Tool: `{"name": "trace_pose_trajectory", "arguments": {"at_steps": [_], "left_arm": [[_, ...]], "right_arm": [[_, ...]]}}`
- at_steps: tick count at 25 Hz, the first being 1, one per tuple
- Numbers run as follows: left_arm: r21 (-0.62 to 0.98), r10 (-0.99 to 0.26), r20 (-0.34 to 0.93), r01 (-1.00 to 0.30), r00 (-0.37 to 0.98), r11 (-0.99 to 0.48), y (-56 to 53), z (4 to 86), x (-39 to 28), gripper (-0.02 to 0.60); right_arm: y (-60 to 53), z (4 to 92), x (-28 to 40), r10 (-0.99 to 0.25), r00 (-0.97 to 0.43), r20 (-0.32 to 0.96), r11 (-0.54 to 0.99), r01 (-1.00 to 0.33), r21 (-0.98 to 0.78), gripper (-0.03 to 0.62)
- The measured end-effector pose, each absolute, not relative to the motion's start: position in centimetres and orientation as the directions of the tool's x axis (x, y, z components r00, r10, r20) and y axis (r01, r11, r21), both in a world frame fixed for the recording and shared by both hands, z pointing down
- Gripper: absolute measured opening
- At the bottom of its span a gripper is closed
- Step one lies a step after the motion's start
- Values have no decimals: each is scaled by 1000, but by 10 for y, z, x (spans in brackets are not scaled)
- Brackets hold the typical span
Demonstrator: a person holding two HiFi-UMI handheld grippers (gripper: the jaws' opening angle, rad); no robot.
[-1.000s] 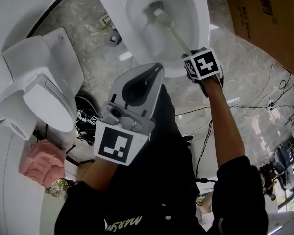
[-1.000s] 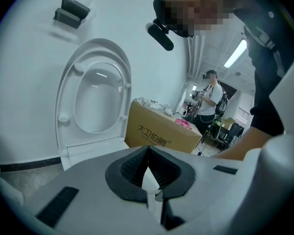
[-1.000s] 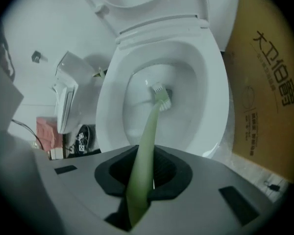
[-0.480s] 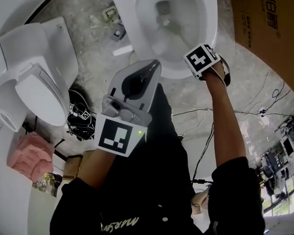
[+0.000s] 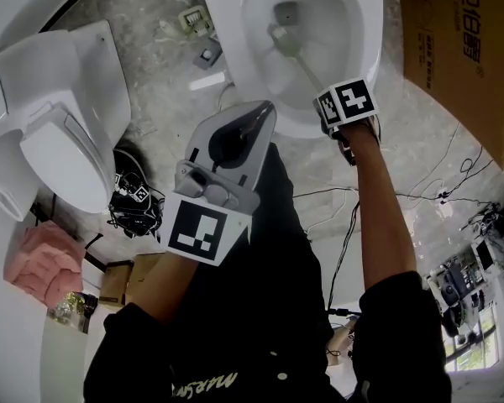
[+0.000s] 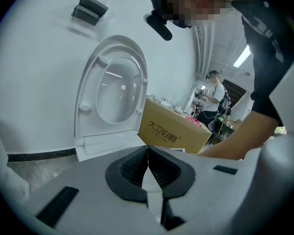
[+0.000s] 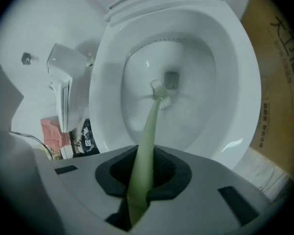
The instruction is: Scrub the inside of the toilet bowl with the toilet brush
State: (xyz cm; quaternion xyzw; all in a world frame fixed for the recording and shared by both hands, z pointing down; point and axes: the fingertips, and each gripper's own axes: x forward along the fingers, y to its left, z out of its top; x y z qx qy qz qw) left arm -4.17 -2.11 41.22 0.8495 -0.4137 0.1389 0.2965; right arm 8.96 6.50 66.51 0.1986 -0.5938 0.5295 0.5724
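Toilet brush: pale green plastic brush [image 7: 149,131] with a long slim handle and a small white-bristled head. Its near end is clamped in the right gripper, and the handle runs up and away from the jaws into the bowl.
Right gripper [image 7: 142,173]: jaws drawn in narrow on the handle's end, a dark ribbed pad on each side. In the head view it sits right of centre, near the top, just over the bowl's front rim.
Left gripper [image 6: 148,173]: jaws fully together, pads meeting, nothing between them. It hangs at the centre of the head view, well apart from the brush.
Handling: I judge the brush light and fairly stiff, with some bend likely along the thin handle. Smooth plastic may twist in the pads when the bristles drag. The best hold is the dry end farthest from the head, where it is gripped now.
Brush head [image 7: 160,89]: centre of the right gripper view, low in the bowl, just beside the dark drain opening [image 7: 171,80]. It seems to rest on the porcelain, but contact is not certain.
Toilet bowl: glossy white ceramic oval [image 7: 235,97], filling the upper middle of that view.
Beyond: brown printed cardboard box [image 5: 462,49] at upper right of the head view; second white toilet [image 5: 59,133] at left.
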Motion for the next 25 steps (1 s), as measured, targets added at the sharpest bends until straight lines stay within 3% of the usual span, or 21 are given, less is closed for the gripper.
{"name": "trace_pose_trajectory", "arguments": {"at_steps": [6, 12, 20, 25], "left_arm": [[393, -624, 477, -785, 620, -480, -26, 413, -48, 26], [402, -618, 478, -781, 624, -477, -24, 413, -47, 26], [407, -598, 482, -768, 640, -494, -17, 412, -39, 26], [406, -587, 492, -767, 642, -498, -13, 414, -37, 26]], "right_arm": [[62, 666, 60, 272, -442, 855, 147, -859, -491, 60], [51, 661, 25, 146, -620, 771, -57, -783, -620, 52], [36, 666, 6, 0, -683, 731, -195, -717, -670, 46], [28, 674, 16, -29, -641, 767, -170, -753, -635, 46]]}}
